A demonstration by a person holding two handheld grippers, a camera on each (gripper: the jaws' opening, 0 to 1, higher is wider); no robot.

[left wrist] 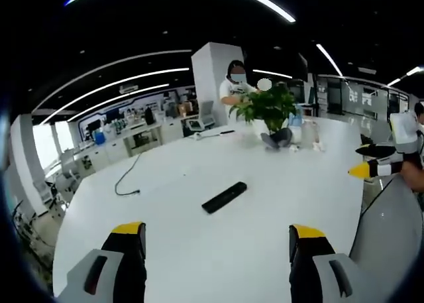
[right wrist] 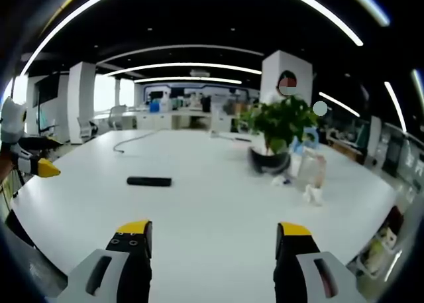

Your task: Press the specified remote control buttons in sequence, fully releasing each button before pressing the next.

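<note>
Both tongs (left wrist: 216,240) (right wrist: 212,238) spread, remote (left wrist: 224,197) mid-table (left wrist: 199,263) w/ bare surface around.

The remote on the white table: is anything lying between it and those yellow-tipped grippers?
Nothing visible does. In both views only bare table lies between the open left gripper, the open right gripper and the remote. The plant and cable sit beyond it.

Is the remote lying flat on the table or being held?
Lying flat, untouched: the remote rests on the white table, beyond the open left gripper.
</note>
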